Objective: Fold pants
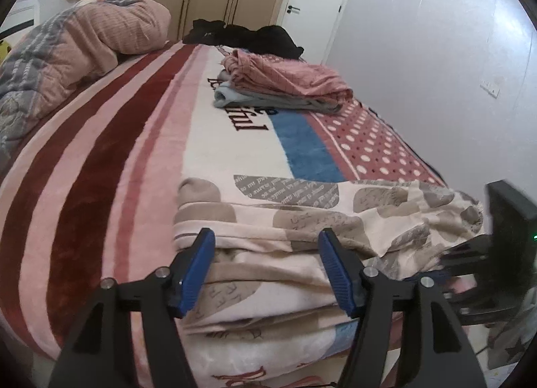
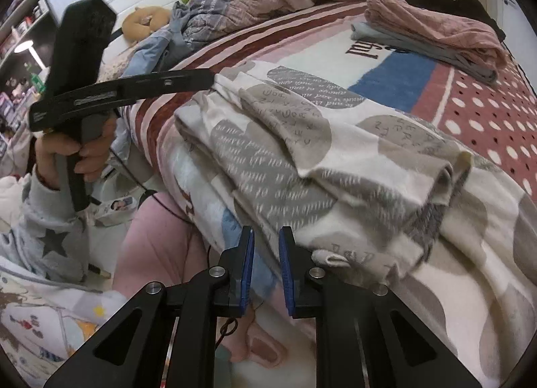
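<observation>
The pants (image 1: pixel 335 220), cream with grey printed patches, lie folded across the near edge of the bed (image 1: pixel 110 159) and hang a little over its side. My left gripper (image 1: pixel 266 247) is open, its blue pads on either side of the pants' folded left end without squeezing it. In the right wrist view a hand (image 2: pixel 84 153) holds that left gripper (image 2: pixel 211 81) at the pants' far corner. My right gripper (image 2: pixel 265 237) points down at the lower hem of the pants (image 2: pixel 285 166). Its pads stand a thin gap apart, tips nipping the hem. From the left wrist view, the right gripper (image 1: pixel 449 253) sits at the pants' right end.
A stack of folded pink and grey-blue clothes (image 1: pixel 285 86) lies mid-bed, with black garments (image 1: pixel 248 35) behind it. A bunched quilt (image 1: pixel 84 52) fills the bed's left side, and a white wall (image 1: pixel 436 52) runs along the right. The person's pink-clad leg (image 2: pixel 157 237) is beside the bed.
</observation>
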A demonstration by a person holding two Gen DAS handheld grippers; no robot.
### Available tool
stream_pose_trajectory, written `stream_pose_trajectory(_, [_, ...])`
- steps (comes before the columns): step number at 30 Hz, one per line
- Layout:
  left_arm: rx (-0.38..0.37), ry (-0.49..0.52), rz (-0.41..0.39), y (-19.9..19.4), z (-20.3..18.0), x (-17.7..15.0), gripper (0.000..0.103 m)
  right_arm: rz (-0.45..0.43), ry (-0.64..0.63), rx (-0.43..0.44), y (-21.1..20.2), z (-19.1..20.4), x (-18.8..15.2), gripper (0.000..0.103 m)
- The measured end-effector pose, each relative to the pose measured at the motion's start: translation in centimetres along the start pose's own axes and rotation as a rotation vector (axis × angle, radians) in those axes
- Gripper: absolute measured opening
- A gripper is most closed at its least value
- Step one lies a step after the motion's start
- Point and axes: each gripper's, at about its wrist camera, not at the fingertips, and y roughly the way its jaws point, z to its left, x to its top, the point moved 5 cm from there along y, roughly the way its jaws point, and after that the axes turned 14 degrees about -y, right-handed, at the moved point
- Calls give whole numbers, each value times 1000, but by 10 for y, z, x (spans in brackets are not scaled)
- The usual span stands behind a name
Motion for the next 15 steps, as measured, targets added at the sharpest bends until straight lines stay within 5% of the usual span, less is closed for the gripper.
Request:
stream_pose_trajectory(3, [10, 5, 51, 11, 3, -9, 45, -55, 53, -26, -19, -9, 1, 27])
stream_pose_trajectory(4, [19, 9, 61, 13, 4, -12, 40, -86, 81, -62, -29, -17, 2, 37])
stream_pose_trajectory(8, [32, 3, 82, 12, 14, -23, 23, -105, 153, -195, -42, -45, 4, 53])
stream_pose_trajectory(10, [18, -7, 94, 8, 18, -29, 19, -79, 163, -259, -39, -54, 4, 53])
stream_pose_trajectory(15, [-1, -20, 87, -1, 23, -33, 21, -137, 131, -229, -36, -56, 25, 53])
